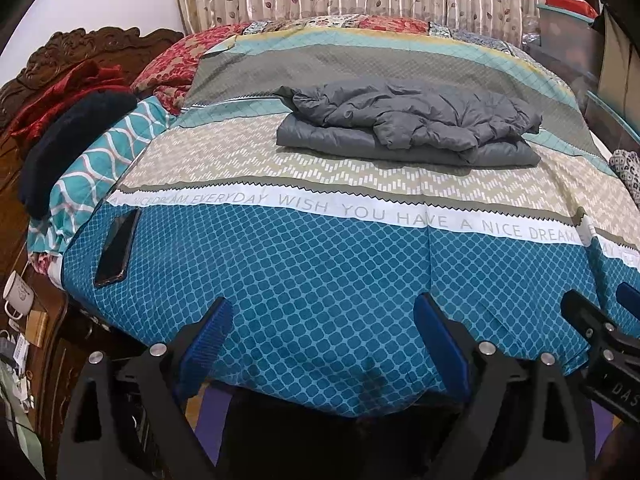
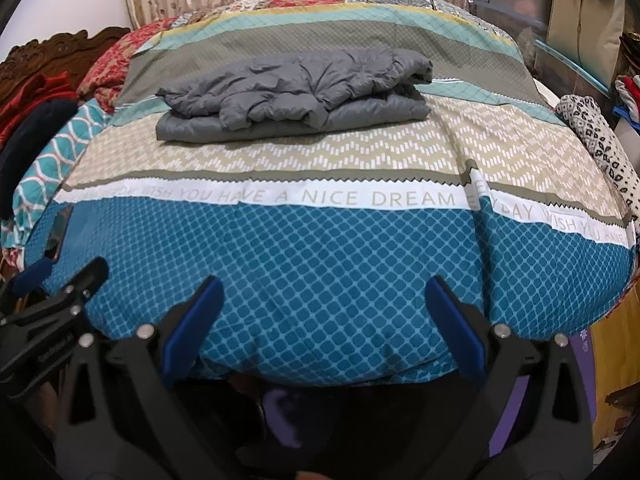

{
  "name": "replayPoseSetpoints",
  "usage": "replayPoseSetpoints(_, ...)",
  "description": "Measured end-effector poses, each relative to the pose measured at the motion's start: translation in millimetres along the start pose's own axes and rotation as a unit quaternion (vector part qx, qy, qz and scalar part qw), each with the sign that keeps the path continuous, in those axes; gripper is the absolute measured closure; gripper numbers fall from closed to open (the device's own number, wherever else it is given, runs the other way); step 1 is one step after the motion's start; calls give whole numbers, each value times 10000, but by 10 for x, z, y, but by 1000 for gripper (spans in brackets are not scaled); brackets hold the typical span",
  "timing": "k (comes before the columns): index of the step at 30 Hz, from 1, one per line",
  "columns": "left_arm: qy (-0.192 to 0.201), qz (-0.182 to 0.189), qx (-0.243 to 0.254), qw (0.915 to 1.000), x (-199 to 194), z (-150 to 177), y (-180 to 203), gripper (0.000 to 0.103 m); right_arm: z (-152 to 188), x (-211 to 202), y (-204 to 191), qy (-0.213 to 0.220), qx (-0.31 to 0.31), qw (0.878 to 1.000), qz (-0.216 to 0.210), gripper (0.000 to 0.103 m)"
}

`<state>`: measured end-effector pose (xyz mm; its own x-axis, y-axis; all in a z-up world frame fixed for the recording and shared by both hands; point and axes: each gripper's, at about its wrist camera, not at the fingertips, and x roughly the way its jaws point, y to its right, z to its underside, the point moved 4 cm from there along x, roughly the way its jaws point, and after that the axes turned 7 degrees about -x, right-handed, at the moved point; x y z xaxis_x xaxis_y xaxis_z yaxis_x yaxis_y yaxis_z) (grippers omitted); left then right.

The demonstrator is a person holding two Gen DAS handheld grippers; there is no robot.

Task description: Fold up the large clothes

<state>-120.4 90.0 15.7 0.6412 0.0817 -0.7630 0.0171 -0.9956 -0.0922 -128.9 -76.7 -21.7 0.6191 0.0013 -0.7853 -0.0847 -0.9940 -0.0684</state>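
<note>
A grey puffy jacket [image 1: 408, 124] lies folded into a compact stack on the middle of the bed [image 1: 320, 264]; it also shows in the right wrist view [image 2: 292, 96]. My left gripper [image 1: 324, 312] is open and empty, held over the bed's near blue edge, well short of the jacket. My right gripper [image 2: 324, 292] is open and empty, beside the left one at the same edge. Each gripper shows at the other view's side: the right gripper [image 1: 600, 316] and the left gripper [image 2: 64, 284].
A black phone [image 1: 118, 248] lies on the bed's front left. Pillows [image 1: 108, 160] and a dark cushion [image 1: 68, 152] pile against the carved headboard [image 1: 80, 44] at left. A mug [image 1: 18, 292] stands on the nightstand. A patterned cloth [image 2: 600, 140] and storage bins [image 2: 516, 4] are at right.
</note>
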Motion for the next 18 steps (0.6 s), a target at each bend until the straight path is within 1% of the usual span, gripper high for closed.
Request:
replayPoseSetpoints(4,-6,-38,79,10000,0,9,33,81,8,19,-15,-31,4,10000,-31,7)
replayPoseSetpoints(9,-126,-20,126,9998,42,35,44,81,18,31,-23,-57,22,10000,-48,6)
replayPoseSetpoints(18,-184,27,182,9997,63,56,79,81,43,44,-53,-99,42,9999,-64,6)
